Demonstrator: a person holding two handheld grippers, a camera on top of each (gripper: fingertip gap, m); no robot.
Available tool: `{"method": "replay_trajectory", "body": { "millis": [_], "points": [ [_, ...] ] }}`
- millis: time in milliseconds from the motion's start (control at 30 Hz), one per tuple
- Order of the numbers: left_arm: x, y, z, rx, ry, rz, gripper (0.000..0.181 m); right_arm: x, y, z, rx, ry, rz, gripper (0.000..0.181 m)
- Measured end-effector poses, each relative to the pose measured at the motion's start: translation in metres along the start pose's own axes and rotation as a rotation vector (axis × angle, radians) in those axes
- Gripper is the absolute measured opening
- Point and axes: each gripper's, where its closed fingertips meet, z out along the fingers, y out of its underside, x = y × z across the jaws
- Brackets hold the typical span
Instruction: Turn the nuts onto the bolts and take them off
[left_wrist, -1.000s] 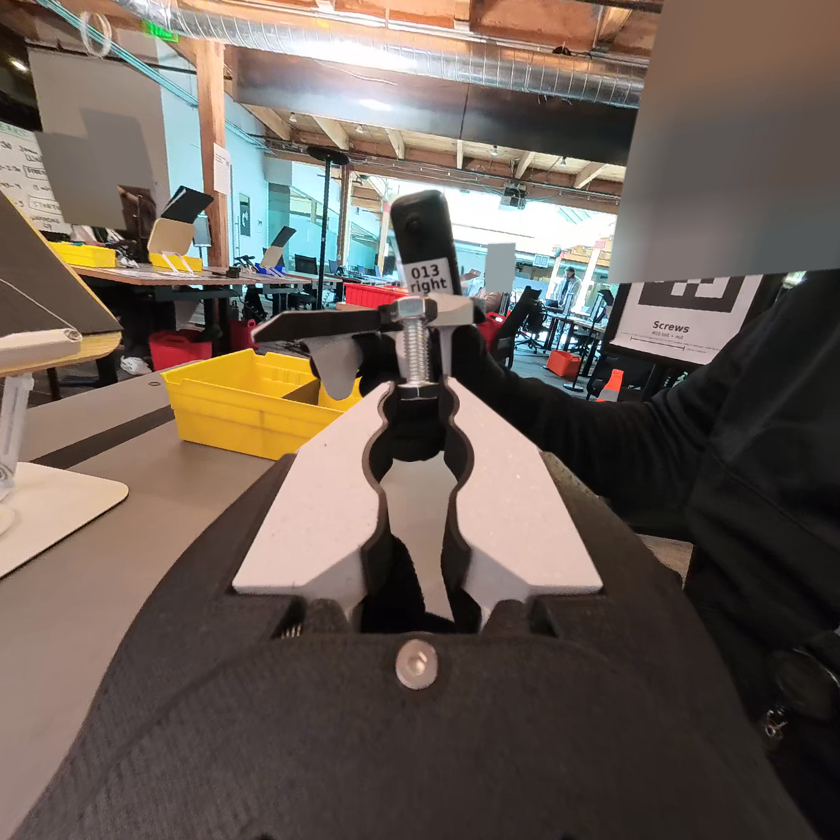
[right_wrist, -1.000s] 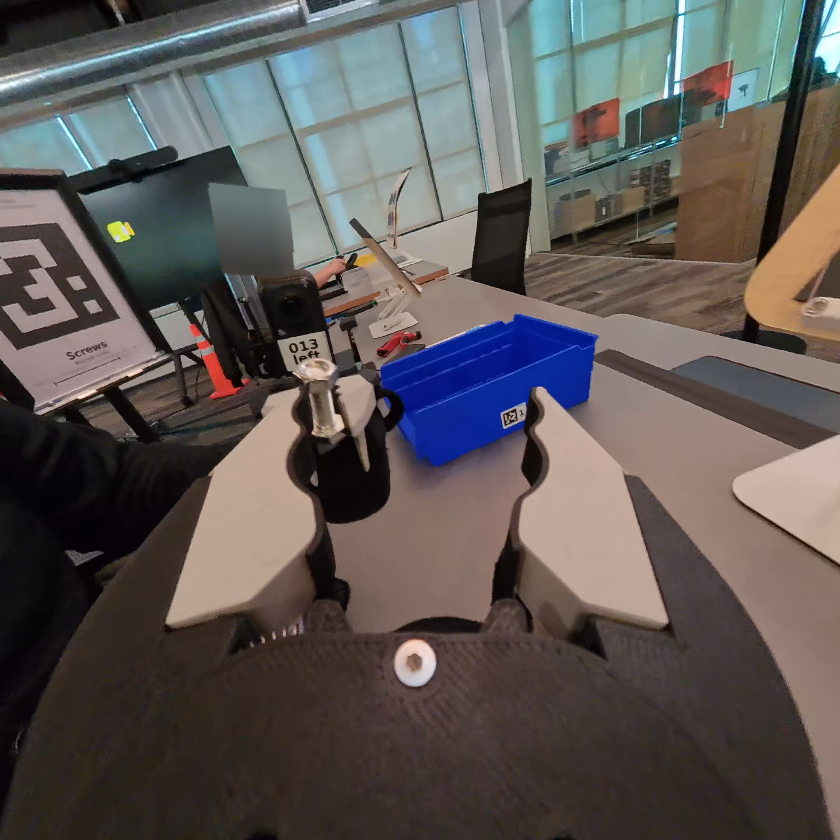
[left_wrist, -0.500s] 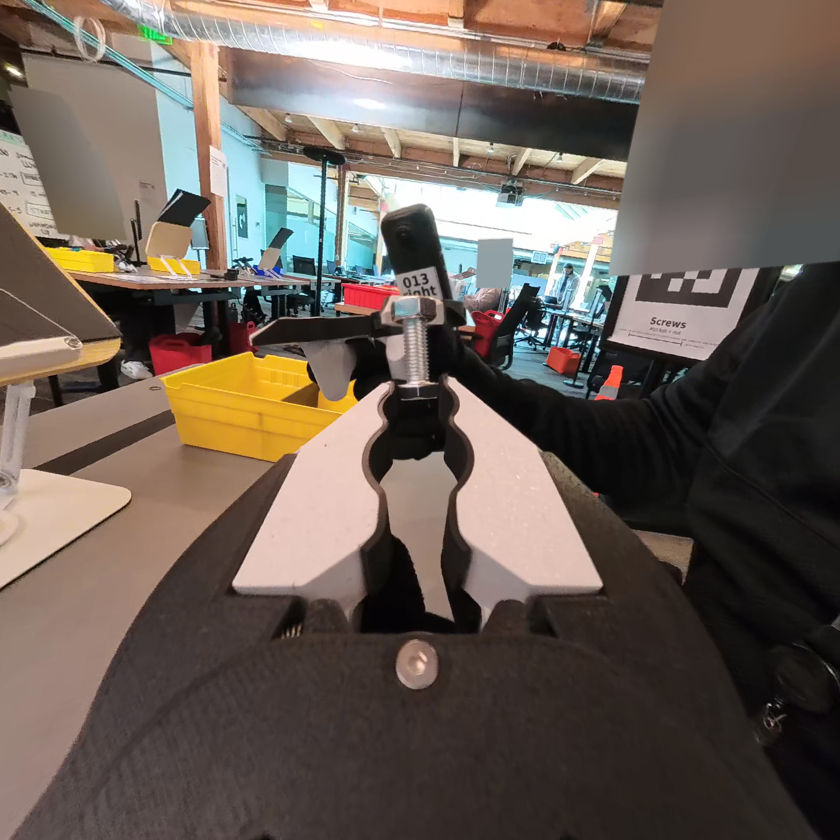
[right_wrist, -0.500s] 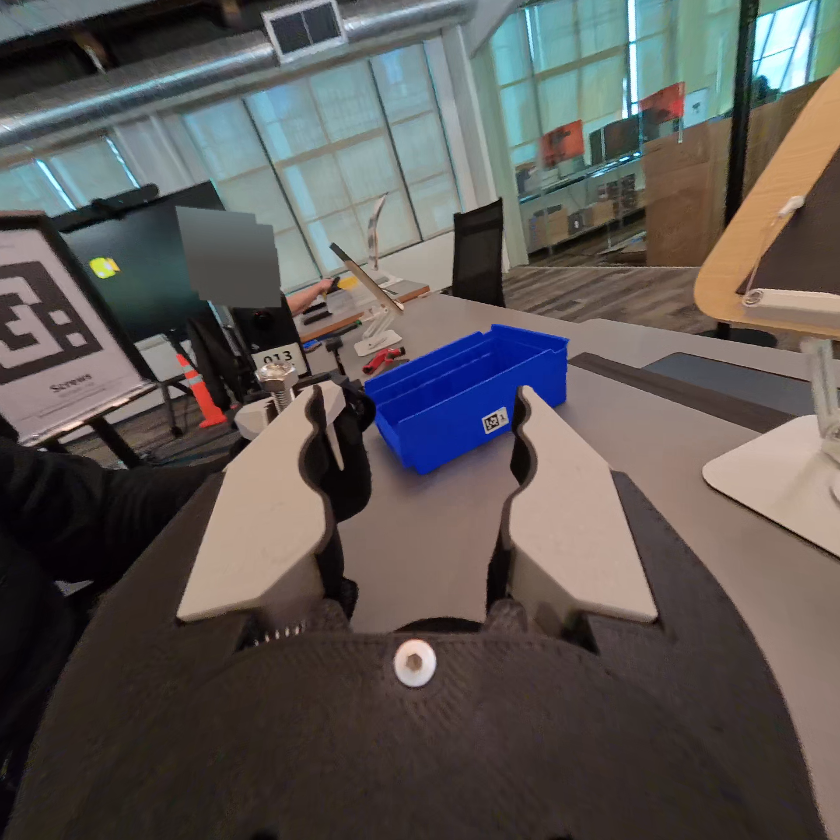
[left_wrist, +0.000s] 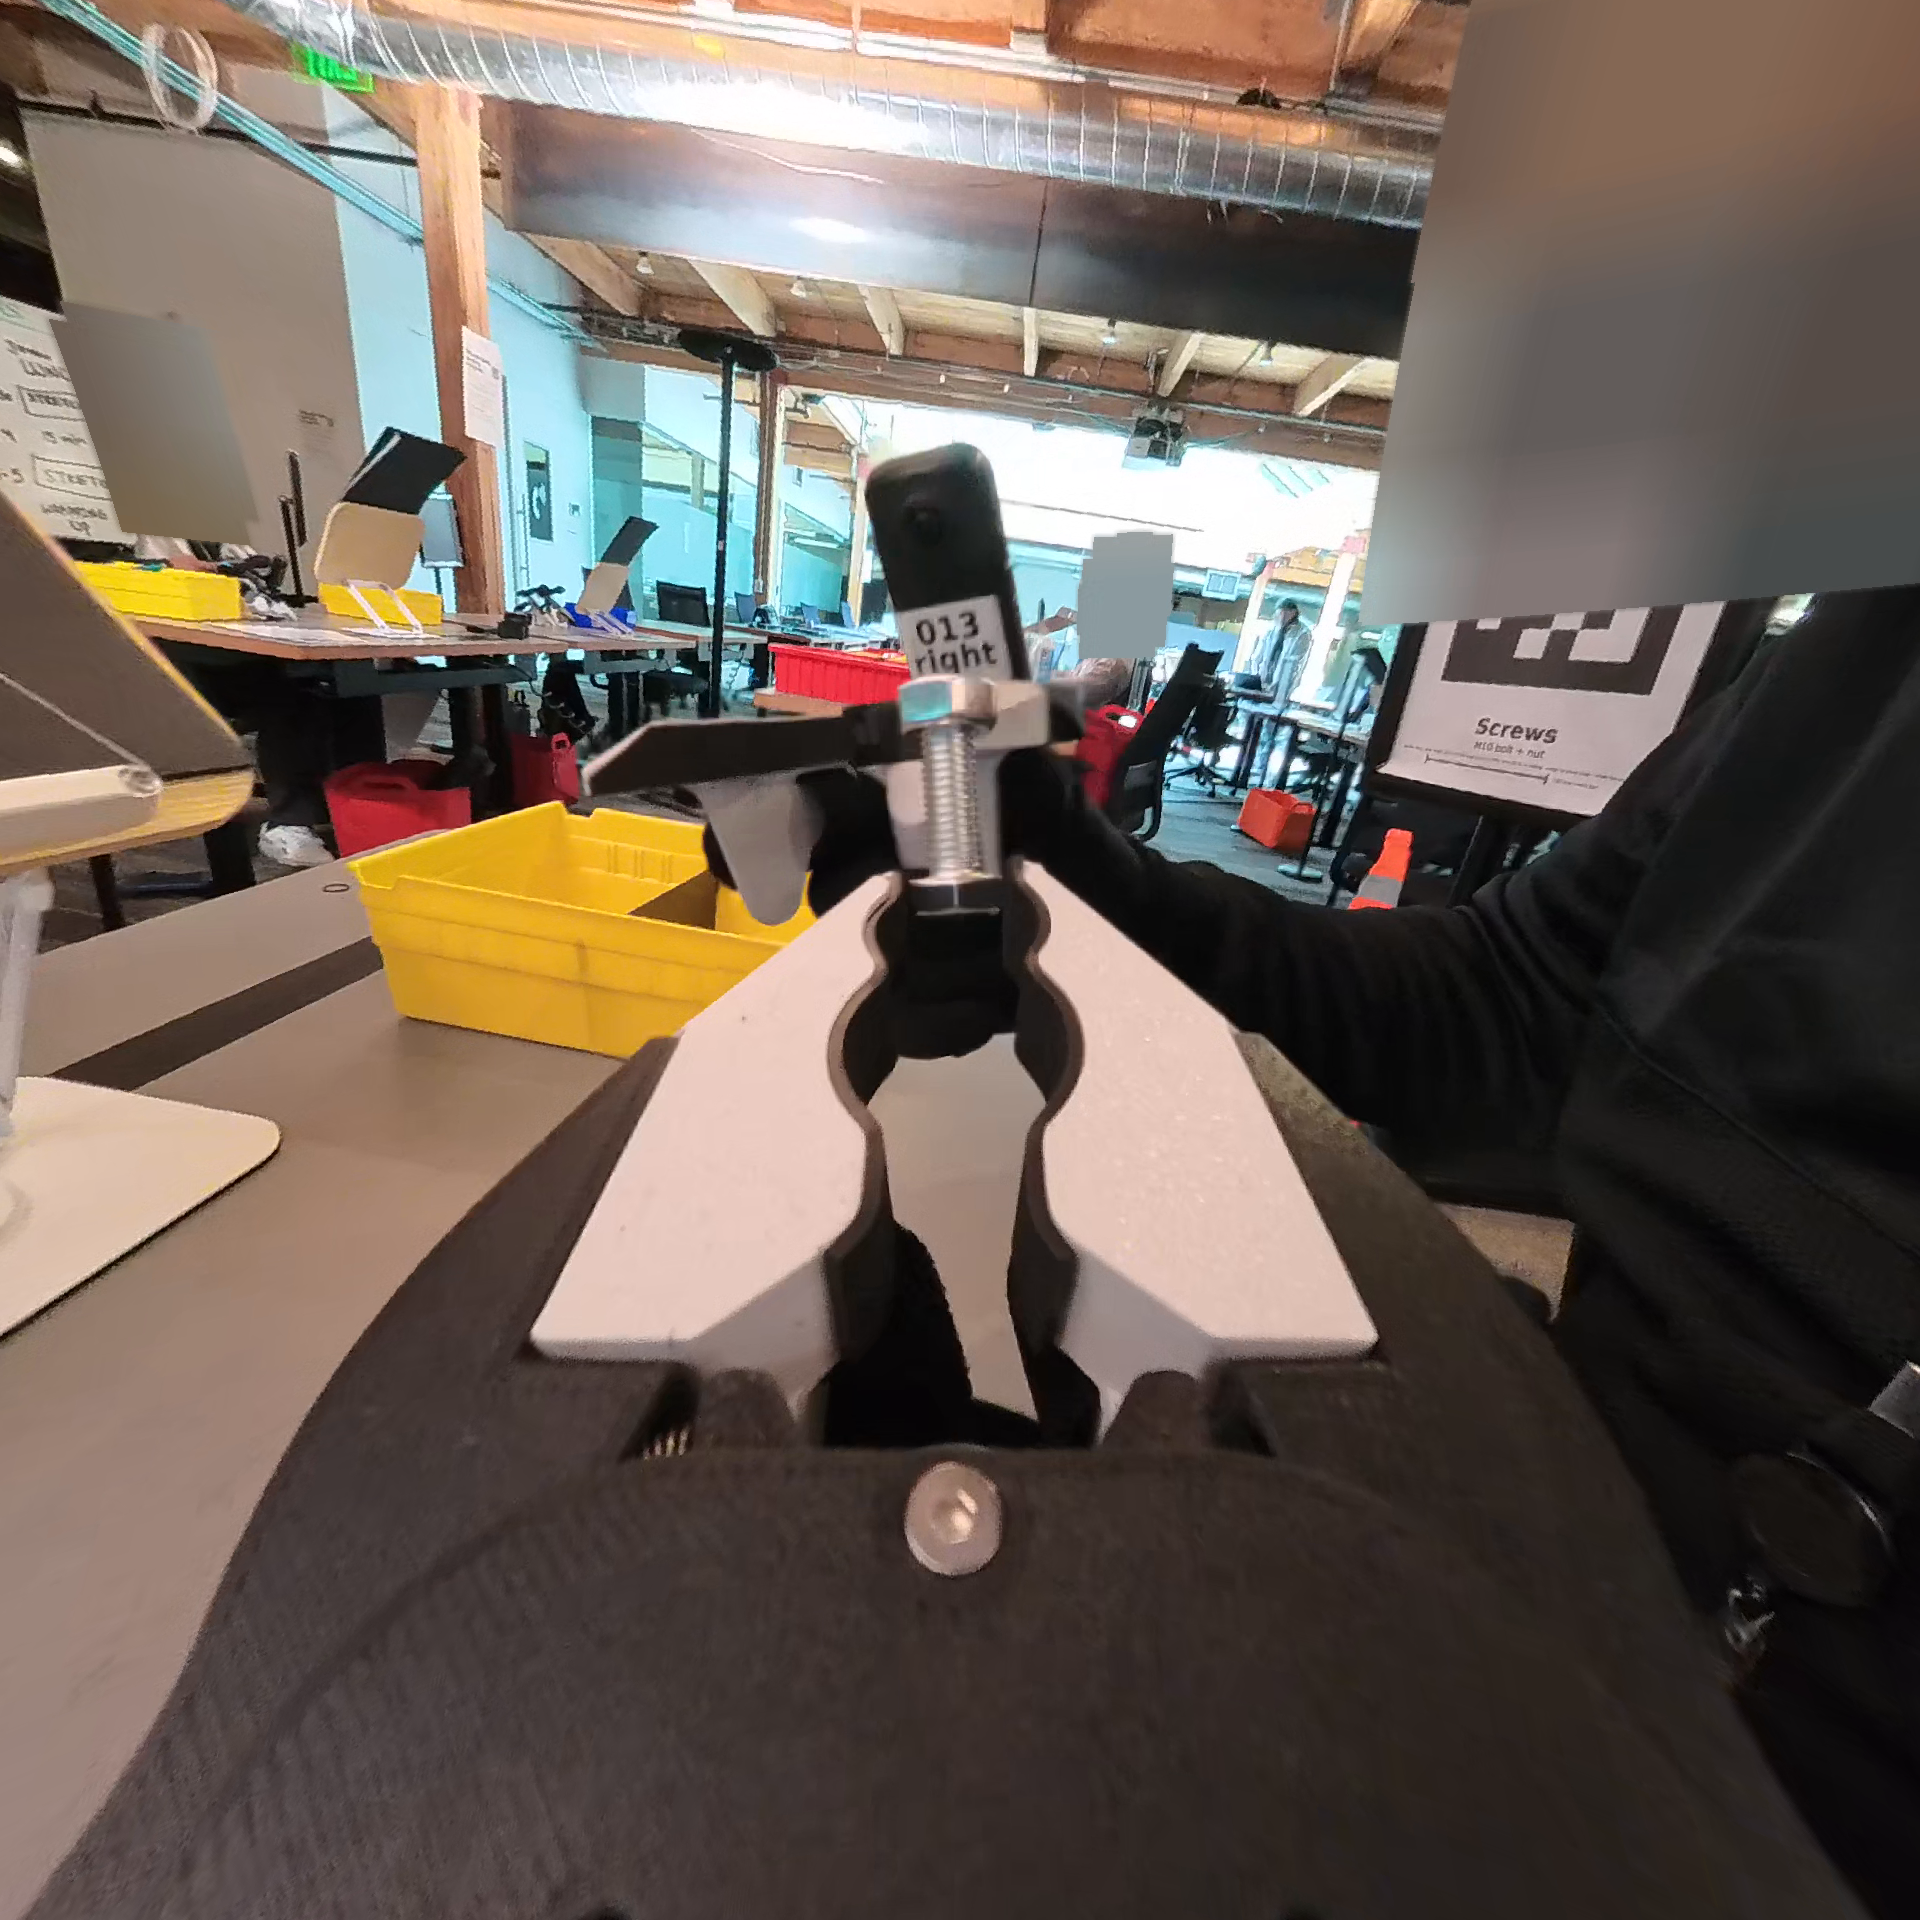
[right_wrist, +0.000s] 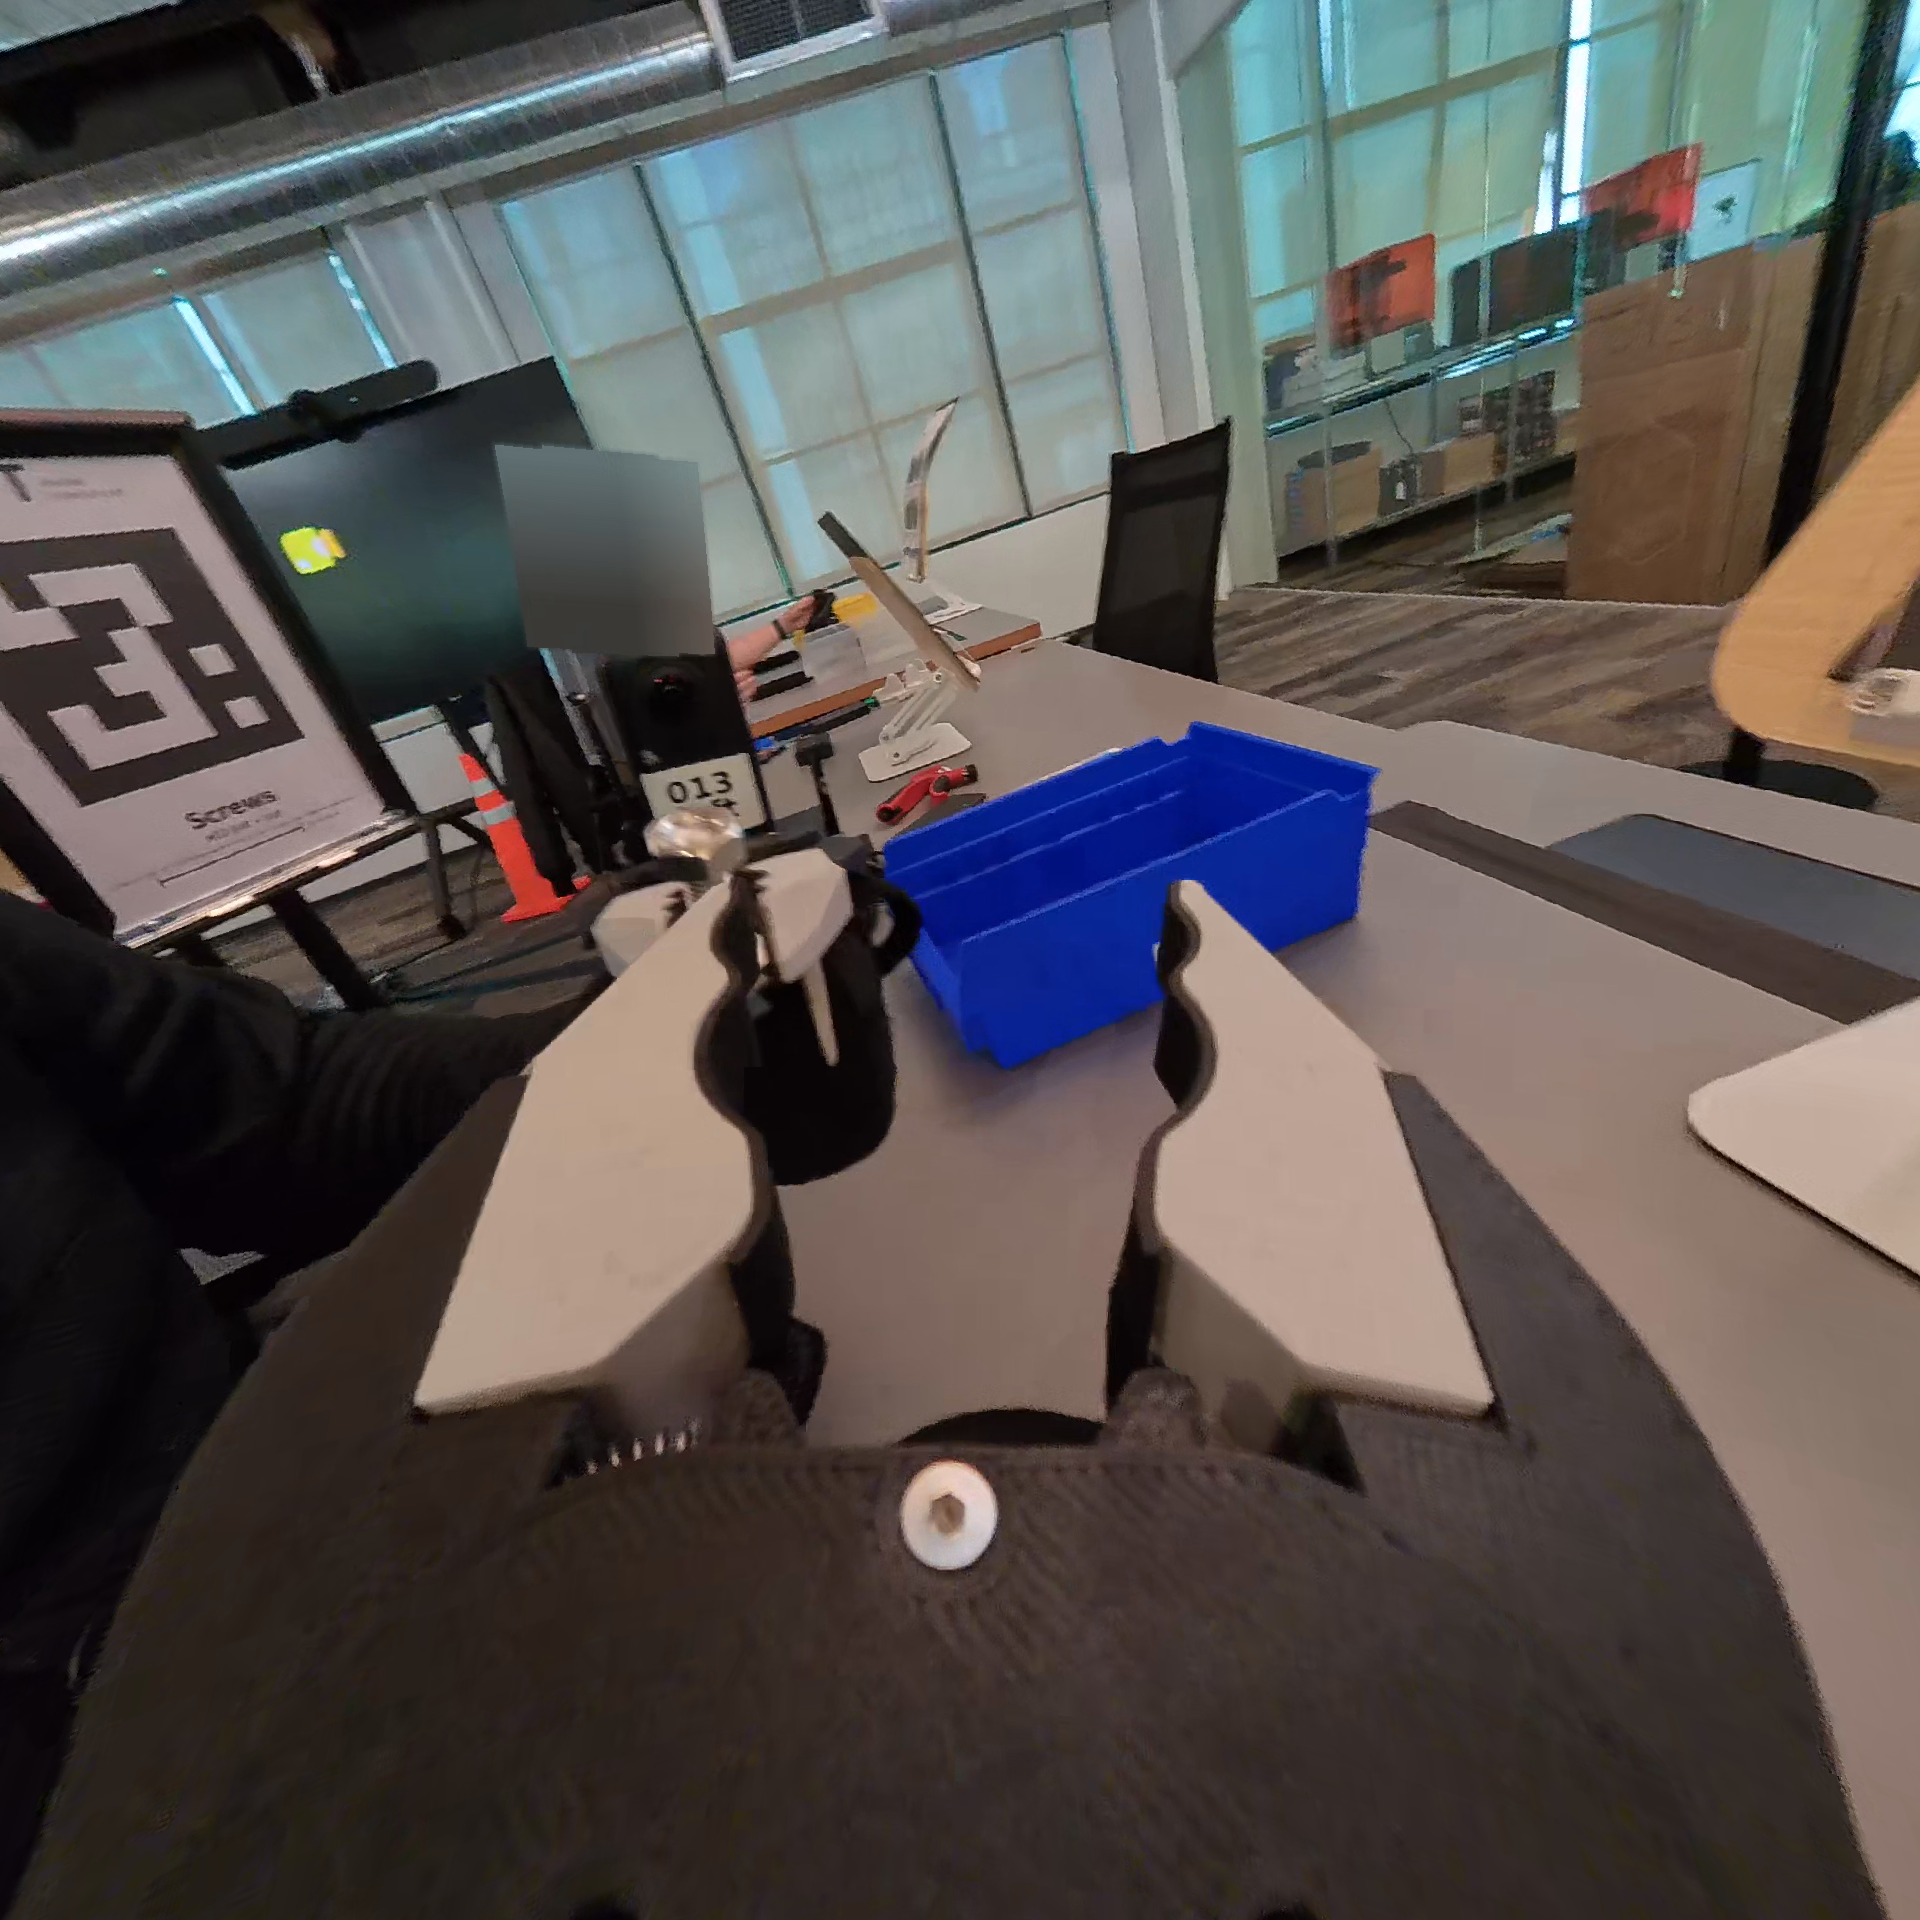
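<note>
Jaws of the left gripper (left_wrist: 954, 902) are closed on the hex nut (left_wrist: 954, 896) at the lower end of the upright silver threaded steel bolt (left_wrist: 948, 795); jaws of the right gripper (right_wrist: 940, 940) are spread wide, nothing held, with 1 finger (left_wrist: 717, 746) level with the bolt head. Bolt and nut are held in the air above the grey table (right_wrist: 1558, 997), near the yellow plastic bin (left_wrist: 561, 935); a blue plastic bin (right_wrist: 1132, 883) sits further along. Judged rigid, smallish, smooth, slip-prone; the hex head flats are best gripped. Printed labels are seen on both grippers, a coded tag on a signboard (right_wrist: 156, 686); wording is left unquoted.
</note>
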Motion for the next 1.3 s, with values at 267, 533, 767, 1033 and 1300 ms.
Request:
{"method": "replay_trajectory", "body": {
  "millis": [267,533,767,1033,1300],
  "points": [
    [-0.002,0.002,0.001,-0.014,-0.013,0.012,0.015,-0.022,-0.004,0.001,-0.009,-0.068,-0.070,0.061],
    [-0.026,0.025,-0.005,-0.264,-0.206,0.310,0.016,-0.023,0.013,0.002,-0.215,-0.002,-0.124,0.042],
    [-0.032,0.032,-0.005,-0.420,-0.307,0.546,0.016,-0.016,0.034,0.001,-0.362,0.058,-0.108,0.026],
    [-0.025,0.037,-0.005,-0.467,-0.239,0.502,0.015,-0.024,0.042,-0.002,-0.470,0.011,-0.292,0.016],
    [-0.012,0.057,-0.004,-0.503,-0.079,0.283,0.016,-0.020,0.062,-0.015,-0.878,-0.030,-1.280,0.016]
  ]
}}
